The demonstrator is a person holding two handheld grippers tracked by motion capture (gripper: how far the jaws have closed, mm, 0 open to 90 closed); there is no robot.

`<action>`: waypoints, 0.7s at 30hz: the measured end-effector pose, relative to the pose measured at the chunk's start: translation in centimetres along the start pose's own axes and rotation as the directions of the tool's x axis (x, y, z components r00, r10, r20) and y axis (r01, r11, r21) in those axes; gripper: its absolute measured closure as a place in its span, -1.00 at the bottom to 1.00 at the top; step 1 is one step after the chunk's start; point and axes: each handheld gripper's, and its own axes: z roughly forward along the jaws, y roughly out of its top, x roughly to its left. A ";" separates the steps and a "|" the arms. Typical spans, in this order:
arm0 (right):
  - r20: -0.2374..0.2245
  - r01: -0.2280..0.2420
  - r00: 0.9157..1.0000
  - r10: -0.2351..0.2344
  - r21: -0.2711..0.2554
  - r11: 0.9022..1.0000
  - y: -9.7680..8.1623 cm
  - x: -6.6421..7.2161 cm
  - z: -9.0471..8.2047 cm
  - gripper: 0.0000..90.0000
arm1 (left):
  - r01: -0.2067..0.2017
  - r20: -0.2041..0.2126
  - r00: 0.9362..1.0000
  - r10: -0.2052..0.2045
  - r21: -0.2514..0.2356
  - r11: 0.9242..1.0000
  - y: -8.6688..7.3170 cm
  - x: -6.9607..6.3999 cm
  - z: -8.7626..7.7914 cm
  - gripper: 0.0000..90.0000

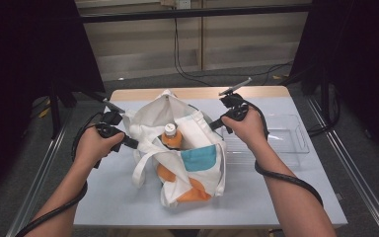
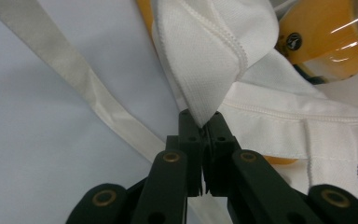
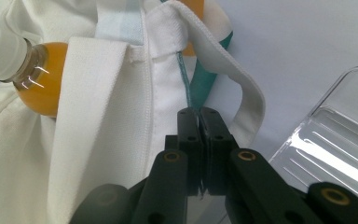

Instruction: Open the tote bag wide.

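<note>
We get even overhead light on the table (image 1: 128,197) in the high view, soft shadows under the bag (image 1: 177,148), while the surroundings at both sides fall to near black and the frame is slightly soft overall. In the left gripper view we see the white fabric (image 2: 205,56) near blown out, glare streaks on the bottle (image 2: 331,37), and the close black jaws blurred. In the right gripper view we see bright reflections on the clear tray (image 3: 335,140) and a sharp weave on the cloth.
</note>
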 end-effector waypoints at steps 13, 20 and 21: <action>0.051 0.046 0.998 -0.044 -0.043 0.998 0.7 1.2 -1.8 0.58 | -0.020 -0.015 1.000 0.020 -0.025 0.999 0.1 -0.6 -0.7 0.91; 0.070 0.073 0.995 -0.070 -0.052 0.996 1.4 2.1 -2.5 0.45 | -0.022 -0.012 1.000 0.022 -0.032 0.999 0.4 -1.0 -1.0 0.91; 0.073 0.078 0.995 -0.074 -0.050 0.996 1.5 2.2 -2.6 0.45 | -0.016 -0.008 1.000 0.016 -0.037 0.999 0.4 -1.1 -1.1 0.91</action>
